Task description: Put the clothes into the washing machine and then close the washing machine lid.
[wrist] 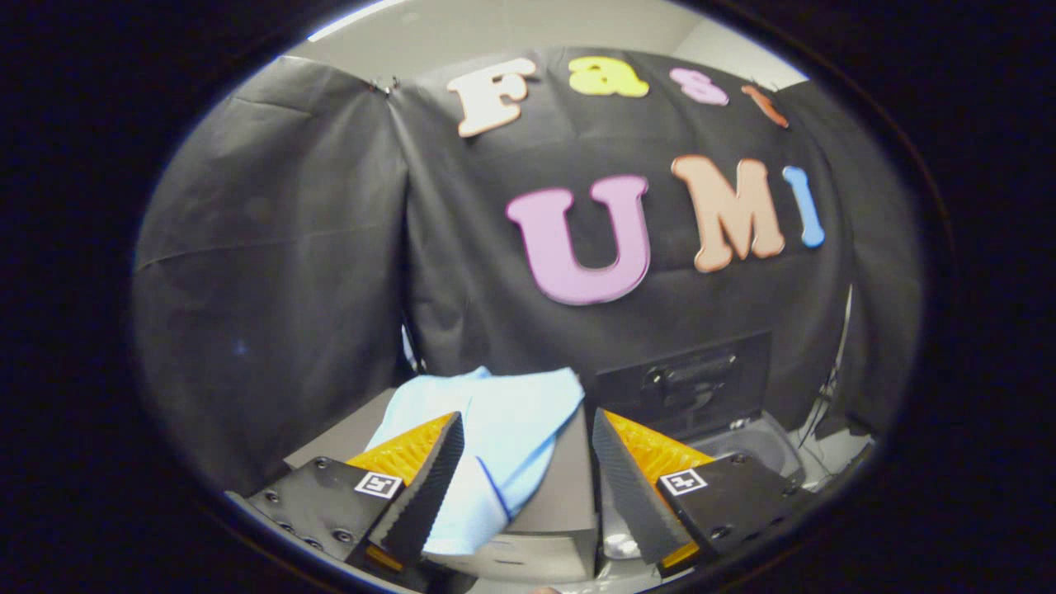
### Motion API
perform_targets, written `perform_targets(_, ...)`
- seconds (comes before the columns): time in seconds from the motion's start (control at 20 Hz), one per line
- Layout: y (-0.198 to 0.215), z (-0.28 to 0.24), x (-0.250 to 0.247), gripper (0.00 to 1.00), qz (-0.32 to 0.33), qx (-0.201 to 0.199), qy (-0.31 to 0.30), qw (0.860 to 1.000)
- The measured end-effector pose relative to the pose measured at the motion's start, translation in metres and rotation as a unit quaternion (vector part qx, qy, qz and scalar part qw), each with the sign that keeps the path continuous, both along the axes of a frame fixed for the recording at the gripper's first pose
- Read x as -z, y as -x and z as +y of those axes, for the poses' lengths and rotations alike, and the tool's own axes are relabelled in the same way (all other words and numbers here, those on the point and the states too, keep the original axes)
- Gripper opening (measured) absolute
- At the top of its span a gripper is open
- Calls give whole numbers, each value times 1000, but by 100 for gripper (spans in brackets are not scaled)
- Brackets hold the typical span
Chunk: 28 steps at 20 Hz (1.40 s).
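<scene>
Claw [524, 487] fingers wide apart, unclamped

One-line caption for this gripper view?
Gripper jaws open around a light blue cloth draped on a grey box, washing machine lid raised beyond.

pale blue cloth [495, 437], orange-and-black tool [528, 487]

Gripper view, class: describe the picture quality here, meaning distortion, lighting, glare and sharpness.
Gripper view: strong fisheye bending, so the booth wall bulges; lighting dim and even, with a bright strip of ceiling on top; no harsh glare; the light blue cloth looks slightly soft, draped over a grey box; the open hand-held gripper fingers stand sharper, with the washing machine beyond.
</scene>
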<state>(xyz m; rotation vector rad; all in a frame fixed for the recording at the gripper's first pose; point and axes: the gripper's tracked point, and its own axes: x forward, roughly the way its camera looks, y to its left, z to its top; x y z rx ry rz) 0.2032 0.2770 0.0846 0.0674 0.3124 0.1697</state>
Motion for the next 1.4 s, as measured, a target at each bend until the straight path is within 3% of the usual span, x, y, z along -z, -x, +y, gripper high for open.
perform_targets(0.1, -18, 32, 17, 98, 43, -37, -15, 998)
perform_targets(0.3, -56, 32, 25, 98, 61, 4, 24, 998)
perform_targets(0.7, -98, 79, 58, 98, 107, -39, 38, 993)
perform_targets(1.0, -104, 77, 88, 98, 160, -11, 126, 979)
perform_targets(1.15, -106, 88, 99, 61, 187, -59, 117, 974)
perform_targets(1.25, -101, 91, 93, 36, 195, -51, 63, 977)
perform_targets(1.35, -103, 90, 88, 11, 173, -59, 84, 980)
perform_targets(1.4, -108, 85, 79, 11, 142, -60, 112, 982)
